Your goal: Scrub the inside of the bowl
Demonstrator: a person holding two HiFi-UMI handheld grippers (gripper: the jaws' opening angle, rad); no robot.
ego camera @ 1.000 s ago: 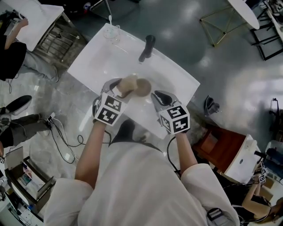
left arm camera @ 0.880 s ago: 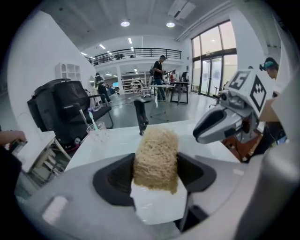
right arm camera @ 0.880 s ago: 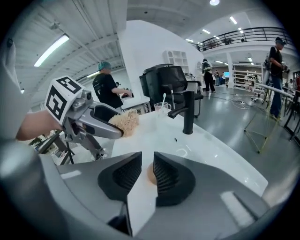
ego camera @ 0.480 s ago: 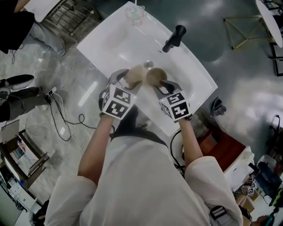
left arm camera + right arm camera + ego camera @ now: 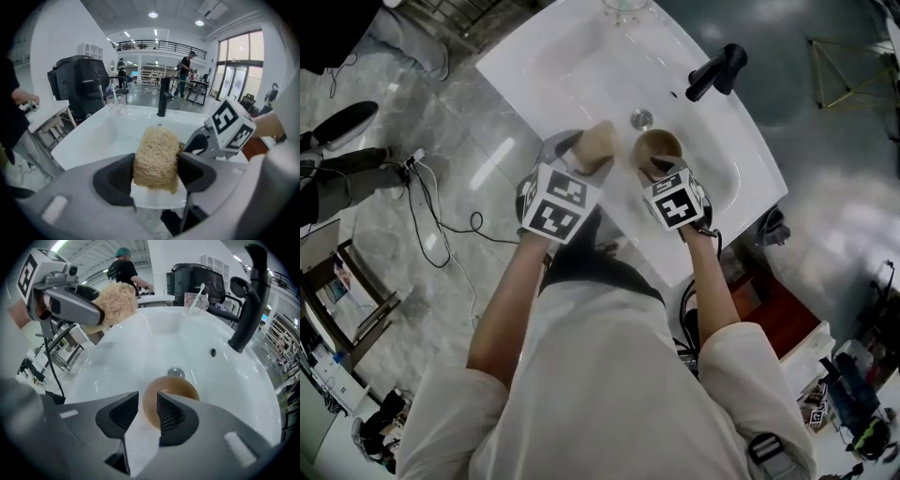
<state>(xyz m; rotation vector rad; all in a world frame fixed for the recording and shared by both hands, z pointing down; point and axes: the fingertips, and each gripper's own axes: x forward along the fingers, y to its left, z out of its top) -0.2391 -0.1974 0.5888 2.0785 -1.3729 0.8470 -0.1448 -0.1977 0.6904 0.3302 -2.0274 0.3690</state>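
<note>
Low in the white sink [image 5: 572, 75]: a brown bowl [image 5: 659, 145], just beside the drain [image 5: 642, 119] on the near side. Cannot tell what lies inside it, nor whether it rests flat on the basin floor.

Right gripper [image 5: 147, 411] at the bowl's near side, jaws apart and only just opened, with the bowl's edge showing in the narrow gap between them and the left pad clear of it.

Left gripper [image 5: 157, 164] clamped on a tan fibrous scrubber [image 5: 156, 157], held in the air just left of the bowl, above the sink's near rim. Touches neither bowl nor basin.

At the far corner of the sink top: a clear glass [image 5: 195, 300] with a white stick standing in it.

Black faucet [image 5: 715, 71] on the far rim, right of the drain, well apart from both grippers. Open white basin left of and beyond the bowl; near rim just under both grippers.
</note>
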